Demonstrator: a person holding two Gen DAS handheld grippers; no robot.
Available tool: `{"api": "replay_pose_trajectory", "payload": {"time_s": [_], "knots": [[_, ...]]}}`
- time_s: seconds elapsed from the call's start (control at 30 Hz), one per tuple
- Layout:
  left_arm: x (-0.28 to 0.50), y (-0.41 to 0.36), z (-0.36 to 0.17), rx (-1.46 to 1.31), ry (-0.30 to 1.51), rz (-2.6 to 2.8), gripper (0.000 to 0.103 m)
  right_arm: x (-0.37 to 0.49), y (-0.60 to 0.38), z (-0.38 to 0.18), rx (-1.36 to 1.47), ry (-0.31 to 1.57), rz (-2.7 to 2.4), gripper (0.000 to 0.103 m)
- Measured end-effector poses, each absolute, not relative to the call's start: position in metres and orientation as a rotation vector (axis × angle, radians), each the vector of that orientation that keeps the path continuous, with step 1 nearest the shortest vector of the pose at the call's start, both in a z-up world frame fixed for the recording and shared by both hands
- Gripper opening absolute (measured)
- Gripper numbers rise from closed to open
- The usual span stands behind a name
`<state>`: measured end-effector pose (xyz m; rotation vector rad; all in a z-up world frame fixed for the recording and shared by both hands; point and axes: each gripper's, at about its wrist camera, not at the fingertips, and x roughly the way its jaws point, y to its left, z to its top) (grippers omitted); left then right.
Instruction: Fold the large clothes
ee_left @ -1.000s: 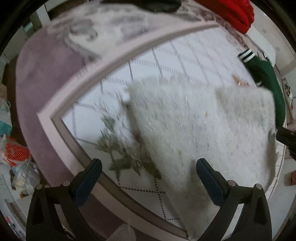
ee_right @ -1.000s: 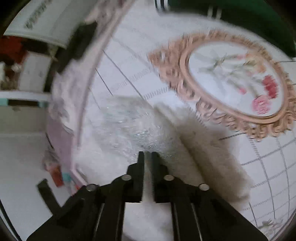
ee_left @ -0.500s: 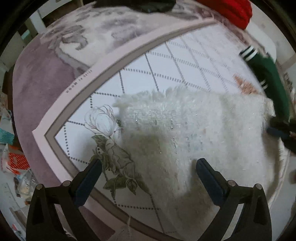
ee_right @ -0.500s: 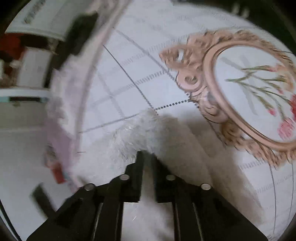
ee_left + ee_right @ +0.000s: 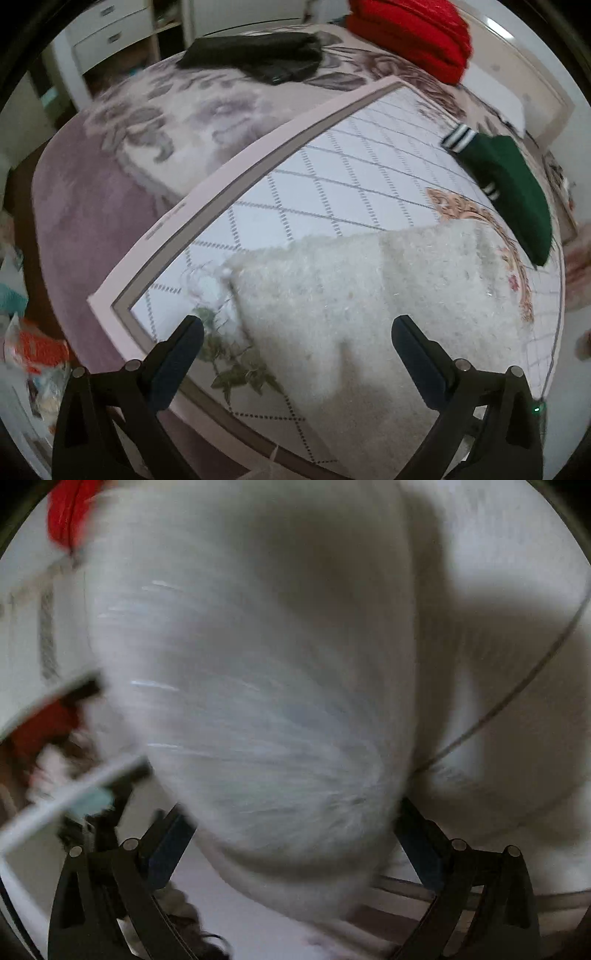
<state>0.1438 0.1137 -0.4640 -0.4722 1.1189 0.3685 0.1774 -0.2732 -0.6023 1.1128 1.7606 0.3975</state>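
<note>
Fingers of the left gripper [image 5: 297, 338] stand wide apart, holding nothing, above the near edge of the white fluffy garment [image 5: 369, 295]. It lies folded on the diamond-patterned mat [image 5: 332, 177], a green garment [image 5: 509, 184] to its right. The right gripper [image 5: 291, 834] has just been opening; its jaws straddle the blurred fluff (whether they press it is unclear).

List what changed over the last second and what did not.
The right gripper was shut on the fuzzy white sweater's edge; its jaws have just been opening and now stand wide apart, the grip released, the blurred white fabric close ahead. The sweater now lies folded on the bedspread. The left gripper stayed open and empty; the green, red and dark garments did not move.
</note>
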Motion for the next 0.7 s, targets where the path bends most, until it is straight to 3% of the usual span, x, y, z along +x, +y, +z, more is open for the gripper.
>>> {"api": "replay_pose_trajectory", "payload": {"time_s": [0.07, 0.13, 0.2, 0.23, 0.3, 0.37, 0.43, 0.7], "knots": [[0.148, 0.114, -0.46, -0.45, 1.116, 0.36, 0.103, 0.165, -0.27, -0.613, 1.235, 1.681, 0.4, 0.099], [0.152, 0.114, -0.456, -0.439, 1.127, 0.34, 0.103, 0.163, -0.268, -0.613, 1.24, 1.664, 0.39, 0.078], [0.154, 0.115, -0.453, -0.441, 1.14, 0.329, 0.103, 0.173, -0.269, -0.606, 1.165, 1.736, 0.416, 0.064], [0.154, 0.115, -0.452, -0.447, 1.145, 0.32, 0.103, 0.182, -0.271, -0.599, 1.094, 1.767, 0.44, 0.063], [0.154, 0.114, -0.449, -0.457, 1.153, 0.306, 0.103, 0.217, -0.281, -0.571, 0.788, 1.794, 0.44, 0.064], [0.155, 0.109, -0.452, -0.466, 1.162, 0.285, 0.103, 0.258, -0.296, -0.548, 0.542, 1.799, 0.385, 0.072], [0.158, 0.103, -0.46, -0.478, 1.19, 0.27, 0.103, 0.287, -0.309, -0.533, 0.427, 1.745, 0.352, 0.089], [0.193, 0.074, -0.528, -0.602, 1.311, 0.106, 0.103, 0.316, -0.344, -0.556, 0.564, 1.722, 0.518, 0.097]]}}
